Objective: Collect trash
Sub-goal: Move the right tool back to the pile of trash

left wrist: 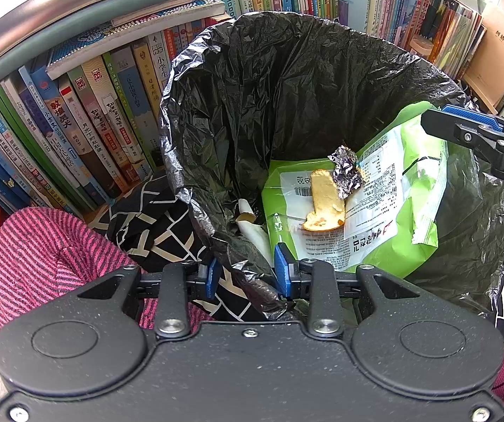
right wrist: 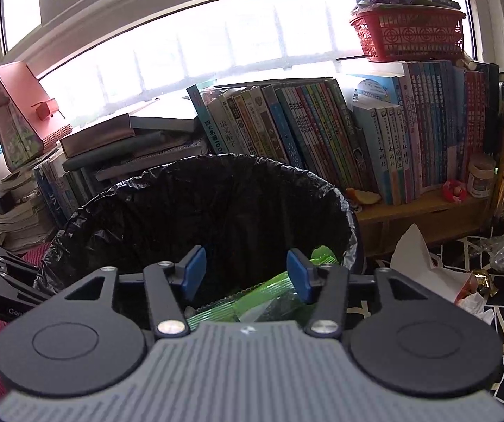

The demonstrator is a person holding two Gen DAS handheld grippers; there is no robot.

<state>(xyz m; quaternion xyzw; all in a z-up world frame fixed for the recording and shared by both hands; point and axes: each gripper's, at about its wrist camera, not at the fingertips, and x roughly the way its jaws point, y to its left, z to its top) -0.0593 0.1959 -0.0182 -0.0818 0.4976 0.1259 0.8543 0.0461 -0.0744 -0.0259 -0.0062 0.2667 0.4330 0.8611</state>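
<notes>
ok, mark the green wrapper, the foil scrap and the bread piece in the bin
green wrapper (left wrist: 392, 246), left wrist view, lower green panel
foil scrap (left wrist: 347, 172), left wrist view, middle of the crumpled foil
bread piece (left wrist: 326, 200), left wrist view, its pale cut face

Quick count: one bin with a black liner (left wrist: 287, 81), and inside it one green snack bag (left wrist: 385, 207), one bread piece (left wrist: 324, 200), one foil wad (left wrist: 347, 170). On the right, one crumpled paper (right wrist: 417, 256). Far shelf: one red basket (right wrist: 408, 33), one white jar (right wrist: 480, 176).
</notes>
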